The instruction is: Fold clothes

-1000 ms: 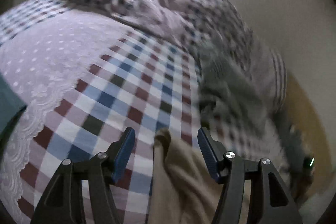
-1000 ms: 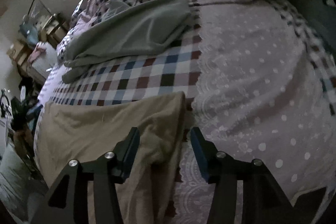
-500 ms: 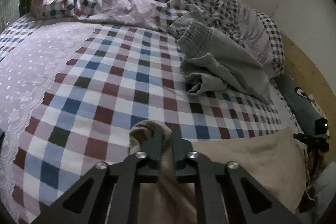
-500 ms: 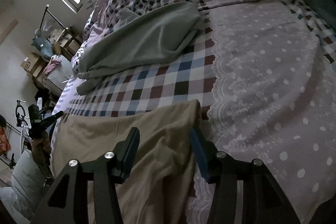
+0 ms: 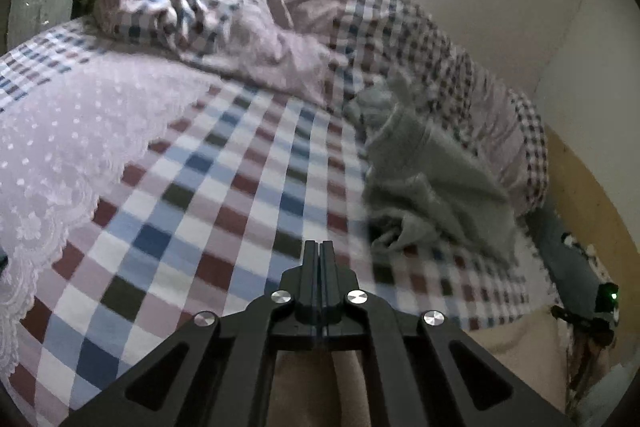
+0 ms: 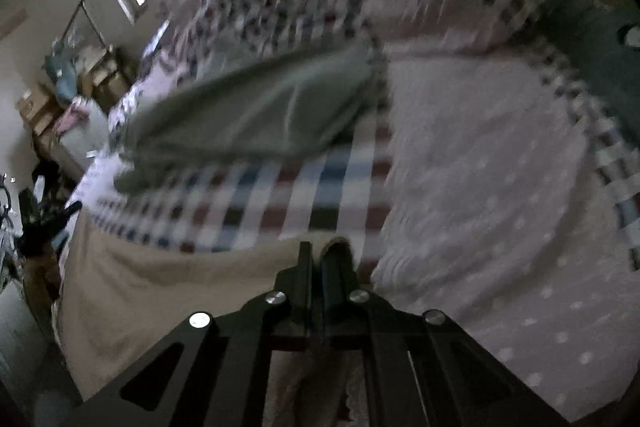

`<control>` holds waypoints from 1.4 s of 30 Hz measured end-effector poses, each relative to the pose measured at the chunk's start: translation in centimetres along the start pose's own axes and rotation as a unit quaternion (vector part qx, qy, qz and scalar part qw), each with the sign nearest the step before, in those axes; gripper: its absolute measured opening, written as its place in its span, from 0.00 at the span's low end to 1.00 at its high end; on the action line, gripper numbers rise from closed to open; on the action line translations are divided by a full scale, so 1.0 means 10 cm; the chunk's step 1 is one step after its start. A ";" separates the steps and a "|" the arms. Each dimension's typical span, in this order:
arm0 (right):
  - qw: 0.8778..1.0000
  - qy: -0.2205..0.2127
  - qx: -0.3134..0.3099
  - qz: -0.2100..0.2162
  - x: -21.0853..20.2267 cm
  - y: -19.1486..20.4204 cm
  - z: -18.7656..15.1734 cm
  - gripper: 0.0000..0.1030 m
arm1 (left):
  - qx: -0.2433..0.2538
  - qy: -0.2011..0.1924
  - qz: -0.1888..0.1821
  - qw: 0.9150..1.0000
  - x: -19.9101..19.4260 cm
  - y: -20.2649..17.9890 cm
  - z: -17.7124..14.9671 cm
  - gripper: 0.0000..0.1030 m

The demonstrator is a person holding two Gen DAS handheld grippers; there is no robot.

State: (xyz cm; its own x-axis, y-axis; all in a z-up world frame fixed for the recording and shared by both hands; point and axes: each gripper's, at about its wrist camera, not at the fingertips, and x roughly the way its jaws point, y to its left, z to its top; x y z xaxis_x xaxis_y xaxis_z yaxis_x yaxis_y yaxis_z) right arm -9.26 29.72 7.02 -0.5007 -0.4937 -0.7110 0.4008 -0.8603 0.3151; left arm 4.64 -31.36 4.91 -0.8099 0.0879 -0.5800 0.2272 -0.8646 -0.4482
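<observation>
The left gripper (image 5: 319,247) is clenching one corner of the beige garment (image 6: 168,287), which is trailing below and behind its jaws. The right gripper (image 6: 317,251) is pinching the opposite corner, a tuft protruding just beyond its jaws. Both views are blurring. Recommended: carry both corners level and taut over the checked bedsheet (image 5: 224,187), stopping short of the grey garment (image 5: 436,187) ahead.
</observation>
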 end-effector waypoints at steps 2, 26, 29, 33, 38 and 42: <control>1.000 -0.016 -0.001 -0.025 -0.03 0.00 0.01 0.01 | -0.025 -0.034 0.014 0.999 -0.07 0.12 0.09 0.00; 0.997 0.044 0.025 -0.050 0.35 -0.04 -0.15 0.26 | 0.003 0.149 -0.110 0.983 -0.22 -0.03 -0.10 0.59; 0.998 0.044 0.025 -0.049 0.36 -0.03 -0.16 0.26 | 0.010 0.149 -0.094 0.984 -0.15 -0.03 -0.07 0.59; 0.997 0.047 0.026 -0.049 0.37 -0.03 -0.17 0.26 | 0.023 0.175 -0.076 0.981 0.05 -0.06 -0.14 0.57; 0.997 0.051 0.022 -0.044 0.40 -0.01 -0.17 0.26 | 0.042 0.199 -0.049 0.978 0.24 -0.11 -0.22 0.27; 0.998 0.051 0.006 -0.024 0.43 0.06 -0.17 0.26 | 0.045 0.190 -0.047 0.980 0.26 -0.10 -0.22 0.05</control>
State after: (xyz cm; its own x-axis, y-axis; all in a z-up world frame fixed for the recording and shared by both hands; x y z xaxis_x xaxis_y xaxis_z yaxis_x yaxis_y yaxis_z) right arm -9.86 27.30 3.11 -0.4389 -0.4366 -0.7854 0.3686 -0.8846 0.2858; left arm 3.51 -29.13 2.32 -0.5613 0.3330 -0.7576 0.0983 -0.8821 -0.4606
